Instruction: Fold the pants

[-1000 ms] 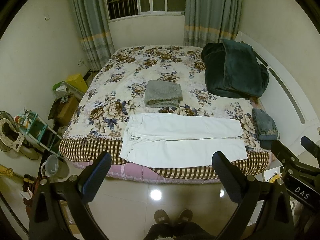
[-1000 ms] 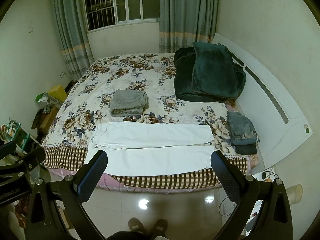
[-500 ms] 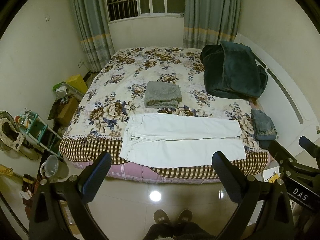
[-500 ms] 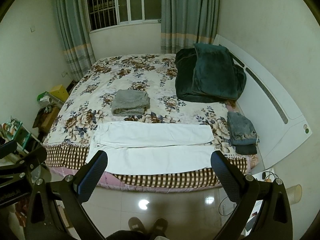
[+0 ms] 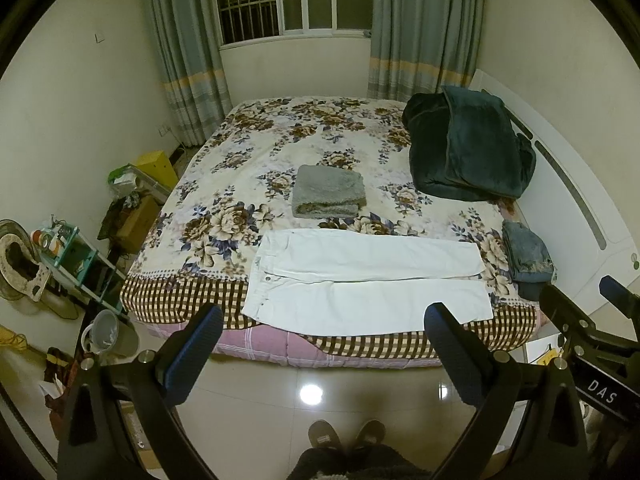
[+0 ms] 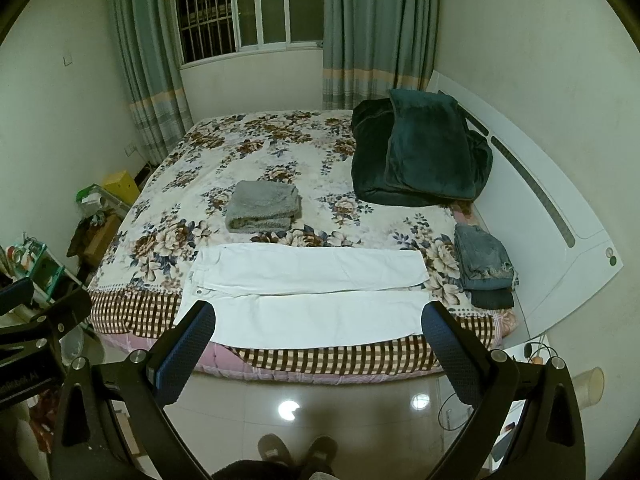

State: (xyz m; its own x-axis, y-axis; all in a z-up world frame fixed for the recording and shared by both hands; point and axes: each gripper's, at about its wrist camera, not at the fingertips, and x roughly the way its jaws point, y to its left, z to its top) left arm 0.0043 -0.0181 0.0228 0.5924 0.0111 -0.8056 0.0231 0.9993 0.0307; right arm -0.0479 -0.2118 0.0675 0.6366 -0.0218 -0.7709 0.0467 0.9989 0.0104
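White pants [image 5: 368, 284] flat along near edge of bed [image 5: 280, 152], legs side by side, waist left. Left hand-held gripper [image 5: 320, 344] wide, empty, well short of bed. Right view: same pants [image 6: 308, 292], right hand-held gripper [image 6: 316, 340] wide, empty. No fold yet; everything left.

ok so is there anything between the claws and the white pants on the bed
Nothing visible. Both the left claw and the right claw are open and held back over the tiled floor, with only open air up to the white pants, which lie flat along the near edge of the bed. The folded grey towel sits beyond them.
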